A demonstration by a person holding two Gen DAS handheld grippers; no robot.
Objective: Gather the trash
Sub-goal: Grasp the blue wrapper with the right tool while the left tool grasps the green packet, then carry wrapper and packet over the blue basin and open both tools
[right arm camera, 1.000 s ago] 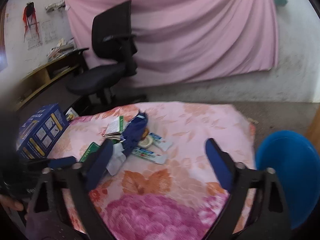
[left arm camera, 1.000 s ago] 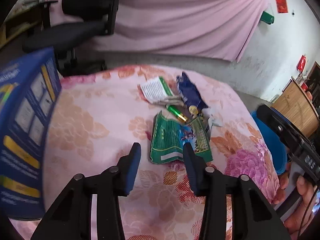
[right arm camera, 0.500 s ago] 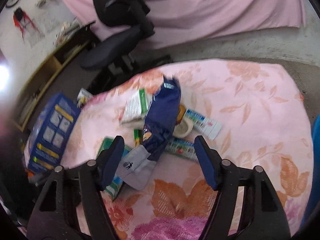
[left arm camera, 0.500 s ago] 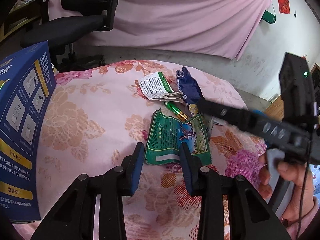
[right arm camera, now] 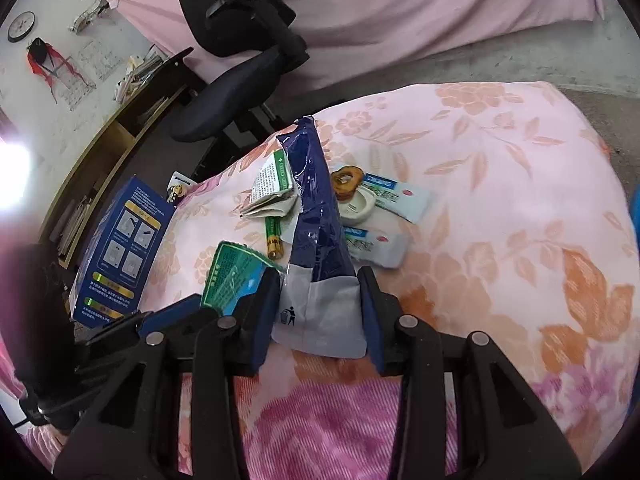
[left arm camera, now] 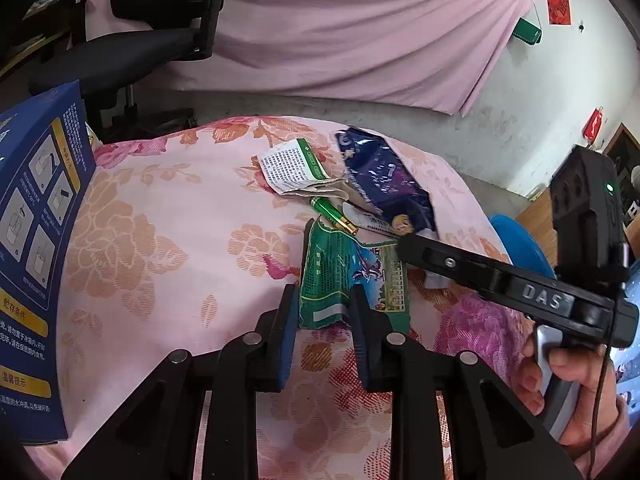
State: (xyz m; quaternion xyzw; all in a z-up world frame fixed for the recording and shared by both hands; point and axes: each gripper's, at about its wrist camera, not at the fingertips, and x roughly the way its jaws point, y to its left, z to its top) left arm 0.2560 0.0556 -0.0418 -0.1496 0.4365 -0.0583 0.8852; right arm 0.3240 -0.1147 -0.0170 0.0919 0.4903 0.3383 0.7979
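A green snack wrapper (left arm camera: pixel 340 268) lies flat on the pink floral tablecloth (left arm camera: pixel 160 240). My left gripper (left arm camera: pixel 325 316) is open, its fingers straddling the wrapper's near corner. A long dark-blue wrapper (right arm camera: pixel 316 208) with a silver end lies beside it. My right gripper (right arm camera: pixel 318 312) is open, with that silver end filling the gap between its fingers. Around them lie a green battery (left arm camera: pixel 334 216), a folded paper leaflet (left arm camera: pixel 292 168), two white sachets (right arm camera: pixel 400 196) and a brown ring (right arm camera: pixel 346 178) on a white cap.
A tall blue carton (left arm camera: pixel 32 240) stands at the table's left edge. A black office chair (left arm camera: pixel 152 40) and a pink curtain are behind the table. A blue round container (left arm camera: pixel 516 236) sits low on the right. A hand (left arm camera: pixel 568 380) holds the right gripper's handle.
Both grippers moved forward onto the trash and narrowed. The left now straddles the green wrapper's corner. The right swung down over the blue wrapper's silver end.
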